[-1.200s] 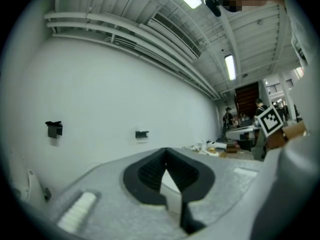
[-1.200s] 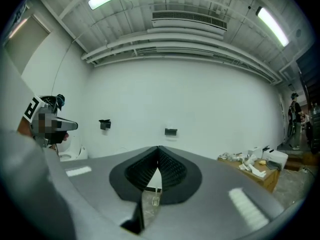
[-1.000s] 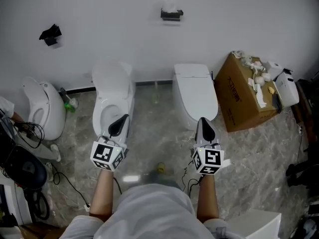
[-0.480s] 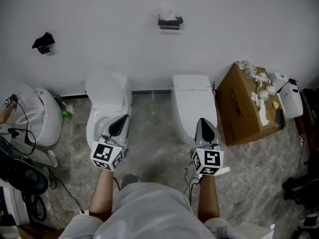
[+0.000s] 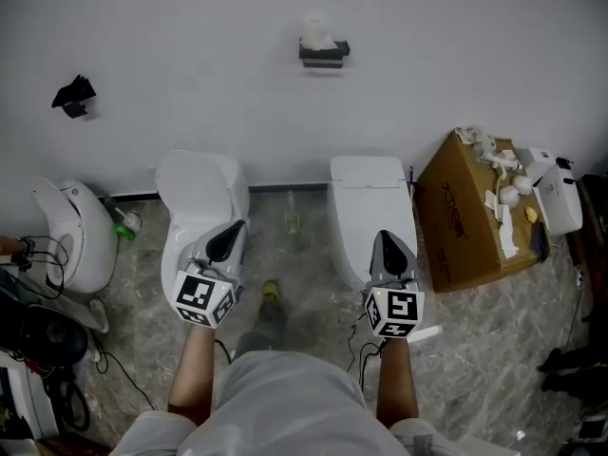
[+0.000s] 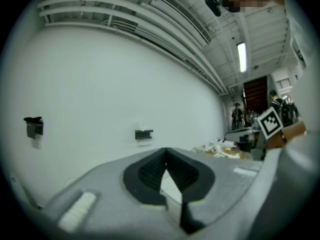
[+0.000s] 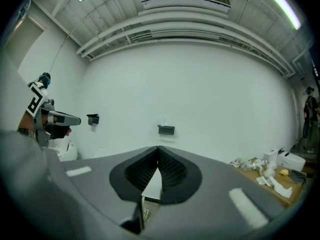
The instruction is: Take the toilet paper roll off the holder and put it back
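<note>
A white toilet paper roll [image 5: 314,28] sits on a black holder [image 5: 323,53] high on the white wall, straight ahead and well beyond both grippers. My left gripper [image 5: 234,227] is held over the left toilet, shut with nothing in it. My right gripper [image 5: 385,237] is held over the right toilet, also shut and empty. The holder [image 6: 144,134] shows small above the closed tips of the left gripper [image 6: 166,150] in the left gripper view. In the right gripper view the holder [image 7: 166,130] lies just above the closed tips of the right gripper [image 7: 158,147].
Two white toilets [image 5: 195,193] [image 5: 372,202] stand against the wall, with a third [image 5: 66,231] at far left. A cardboard box [image 5: 465,217] with white clutter stands at the right. A second black fixture [image 5: 73,94] is on the wall at left. Cables and gear [image 5: 38,335] lie at lower left.
The person has stepped toward the wall, one foot now forward between the toilets. The holder sits lower in the head view. Both grippers stay shut and level.
</note>
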Tool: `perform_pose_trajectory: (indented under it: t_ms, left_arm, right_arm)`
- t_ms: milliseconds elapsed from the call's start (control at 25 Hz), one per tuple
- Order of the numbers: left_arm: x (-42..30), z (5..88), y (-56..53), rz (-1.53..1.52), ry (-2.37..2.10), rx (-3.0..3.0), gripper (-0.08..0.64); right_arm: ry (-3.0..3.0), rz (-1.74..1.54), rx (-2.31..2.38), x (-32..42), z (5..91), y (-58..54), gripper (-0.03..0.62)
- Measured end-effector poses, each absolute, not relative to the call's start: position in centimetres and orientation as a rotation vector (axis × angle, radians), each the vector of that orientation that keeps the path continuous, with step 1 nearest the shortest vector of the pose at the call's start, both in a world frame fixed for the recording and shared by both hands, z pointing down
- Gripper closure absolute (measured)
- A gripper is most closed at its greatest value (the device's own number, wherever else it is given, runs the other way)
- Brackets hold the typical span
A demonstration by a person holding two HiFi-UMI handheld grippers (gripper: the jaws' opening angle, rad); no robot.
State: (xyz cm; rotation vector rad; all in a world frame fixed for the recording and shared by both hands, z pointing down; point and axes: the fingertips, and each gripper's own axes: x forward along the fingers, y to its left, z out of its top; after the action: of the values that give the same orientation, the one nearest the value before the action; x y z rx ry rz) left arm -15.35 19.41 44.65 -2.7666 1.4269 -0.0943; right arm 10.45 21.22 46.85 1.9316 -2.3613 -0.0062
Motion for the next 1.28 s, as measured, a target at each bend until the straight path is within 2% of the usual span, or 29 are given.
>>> perform_pose_trajectory:
  t_ms: [400, 840, 1280]
  left_arm:
    - [-14.8, 44.8, 6.7, -0.093, 1.370, -2.818, 0.560]
    - [-17.9, 43.1, -9.7, -0.079, 1.331, -2.817, 0.560]
    - [-17.4, 43.4, -18.1, -0.094, 1.287, -2.845, 0.560]
  right_arm:
    - [-2.301, 0.002, 1.976, 10.7, 46.8, 9.9, 0.592]
    - [-2.309, 0.017, 2.023, 7.5, 45.8, -6.3, 0.592]
    - [-2.287, 0.033, 2.045, 7.5, 46.0, -14.1, 0.591]
